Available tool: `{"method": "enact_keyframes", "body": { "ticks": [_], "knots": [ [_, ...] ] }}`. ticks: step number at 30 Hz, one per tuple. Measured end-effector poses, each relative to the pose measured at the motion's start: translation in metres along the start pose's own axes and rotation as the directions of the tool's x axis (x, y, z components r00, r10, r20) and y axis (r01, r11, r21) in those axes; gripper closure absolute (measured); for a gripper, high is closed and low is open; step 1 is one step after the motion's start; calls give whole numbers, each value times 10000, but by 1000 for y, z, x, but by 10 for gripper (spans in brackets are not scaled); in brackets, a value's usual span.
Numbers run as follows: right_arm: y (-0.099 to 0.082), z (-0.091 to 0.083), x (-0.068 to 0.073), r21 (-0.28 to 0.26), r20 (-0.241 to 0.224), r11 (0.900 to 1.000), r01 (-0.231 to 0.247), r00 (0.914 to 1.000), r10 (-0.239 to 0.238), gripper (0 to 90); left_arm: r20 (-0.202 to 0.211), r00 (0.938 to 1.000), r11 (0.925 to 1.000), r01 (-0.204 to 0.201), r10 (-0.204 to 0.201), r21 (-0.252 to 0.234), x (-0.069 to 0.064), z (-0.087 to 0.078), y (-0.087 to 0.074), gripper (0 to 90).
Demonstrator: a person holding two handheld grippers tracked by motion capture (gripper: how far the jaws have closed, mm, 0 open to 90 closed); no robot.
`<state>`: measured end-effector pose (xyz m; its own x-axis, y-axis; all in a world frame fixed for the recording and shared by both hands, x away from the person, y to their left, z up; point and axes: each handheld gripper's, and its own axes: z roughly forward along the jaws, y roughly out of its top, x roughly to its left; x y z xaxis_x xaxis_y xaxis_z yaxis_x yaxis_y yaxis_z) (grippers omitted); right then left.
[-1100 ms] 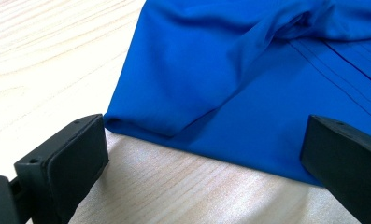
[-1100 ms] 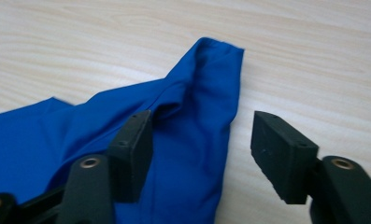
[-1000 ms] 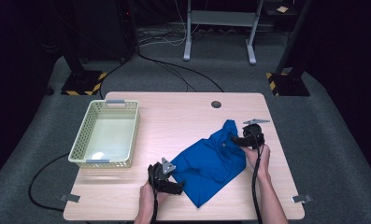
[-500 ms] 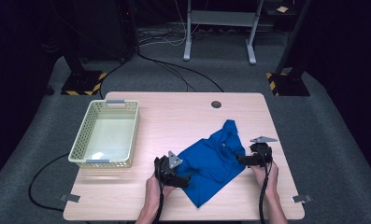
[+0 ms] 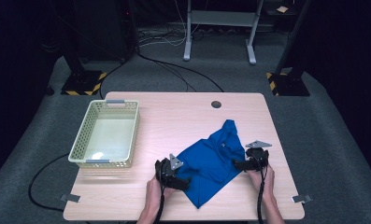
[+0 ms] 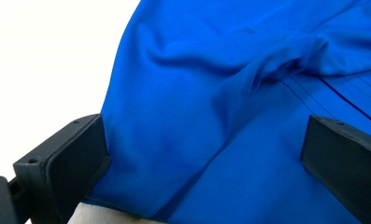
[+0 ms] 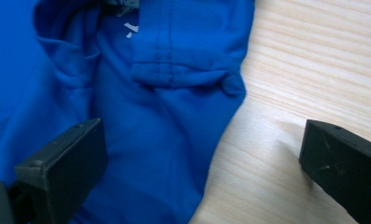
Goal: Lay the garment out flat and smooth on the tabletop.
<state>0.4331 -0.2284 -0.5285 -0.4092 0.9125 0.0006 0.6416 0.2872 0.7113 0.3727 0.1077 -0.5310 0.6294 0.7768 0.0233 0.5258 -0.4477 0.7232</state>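
A blue garment (image 5: 210, 161) lies crumpled on the wooden table (image 5: 174, 112), right of the middle. My left gripper (image 5: 184, 183) rests low at its near left edge. In the left gripper view its jaws stand wide apart, so the left gripper (image 6: 211, 154) is open, with folds of the blue garment (image 6: 230, 93) lying between them. My right gripper (image 5: 238, 164) sits at the cloth's right edge. Its jaws have just been opening, and the right gripper (image 7: 206, 163) is open. The hem of the garment (image 7: 164, 116) lies loose between the jaws, next to bare wood.
A pale yellow plastic basket (image 5: 80, 150) stands on the left part of the table, nothing in it. A round cable hole (image 5: 216, 104) sits near the far edge. Dark floor, cables and metal stand legs lie beyond the table.
My right gripper came down and nearer along the cloth's right edge, and its jaws spread. The left gripper shifted slightly onto the cloth's left edge.
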Motion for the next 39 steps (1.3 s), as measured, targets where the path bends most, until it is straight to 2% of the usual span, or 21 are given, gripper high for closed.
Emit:
{"method": "enact_keyframes", "body": {
  "ticks": [12,17,19,23,26,28,30,32,36,37,39],
  "knots": [
    [-1,1,10,-109,-287,9995,309,9991,-312,3,-224,9996,9999,152,-153,-27,-1,-13,-13,3],
    [-1,0,7,-224,-545,9995,232,9982,-244,8,-369,9992,9996,171,-180,-235,-2,-19,-15,17],
    [-2,-2,4,-413,-728,9991,-35,9973,5,11,-276,9996,9987,60,-74,-504,-10,-26,-10,15],
    [-3,-3,-1,-527,-976,9975,-468,9944,415,14,86,9984,9958,-556,564,-731,-31,-30,9,21],
    [-3,-3,-2,-541,-985,9974,-482,9942,427,22,709,9920,9933,-1006,1046,-568,-49,-18,27,30],
    [-3,-2,-1,-497,-948,9979,-428,9948,379,23,959,9870,9908,-1247,1292,-517,-59,-9,36,46],
    [-2,-2,0,-455,-871,9985,-298,9959,258,24,1315,9789,9875,-1520,1564,-428,-72,3,46,93],
    [-2,-2,1,-417,-836,9988,-246,9963,211,23,1610,9723,9854,-1652,1696,-406,-80,11,54,142],
    [-3,-2,0,-460,-914,9985,-304,9955,261,24,2200,9586,9821,-1878,1807,116,-94,31,66,258],
    [-3,-2,0,-456,-915,9986,-279,9955,236,24,2252,9555,9796,-1997,1903,199,-97,34,67,284],
    [-3,-2,1,-419,-874,9989,-225,9960,188,24,2038,9576,9746,-2180,2036,508,-101,40,68,374]
  ]
}}
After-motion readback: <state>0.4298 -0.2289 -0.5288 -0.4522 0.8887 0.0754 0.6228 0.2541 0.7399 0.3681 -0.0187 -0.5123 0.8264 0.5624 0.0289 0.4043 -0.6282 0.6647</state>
